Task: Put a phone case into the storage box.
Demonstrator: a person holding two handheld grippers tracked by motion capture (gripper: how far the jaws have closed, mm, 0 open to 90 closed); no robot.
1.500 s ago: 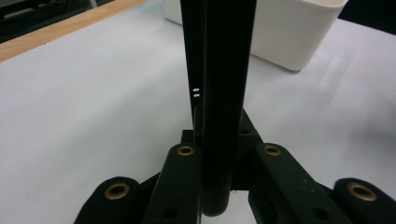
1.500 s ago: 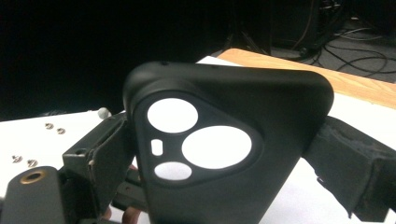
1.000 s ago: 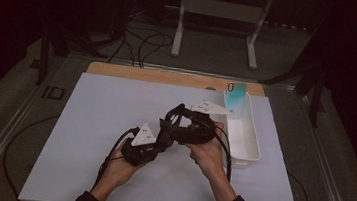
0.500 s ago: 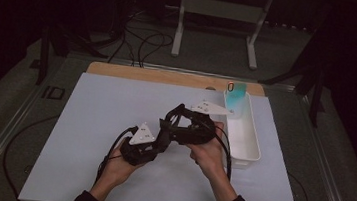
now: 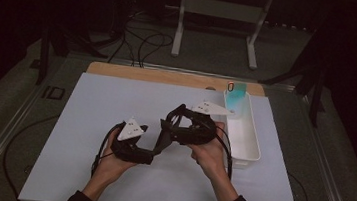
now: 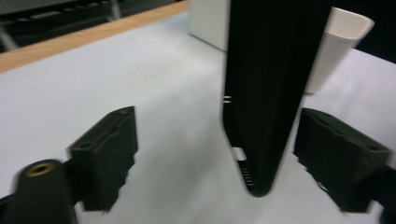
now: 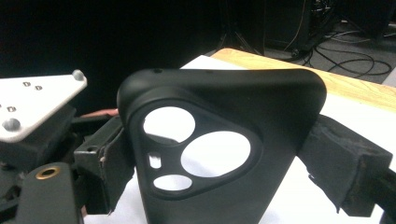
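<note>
No text, label or number is legible — not on anything here.

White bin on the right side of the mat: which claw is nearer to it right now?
Right. The right claw, clamped on the black phone case, sits just beside the white bin. The left claw is farther toward the mat's middle, its jaws just opened around the case's edge without gripping it.

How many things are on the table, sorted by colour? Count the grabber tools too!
Black: 3, the left gripper, the right gripper and the phone case
White: 1, the long tray
Teal: 1, the small thing standing in the tray's far end
Total: 5
</note>
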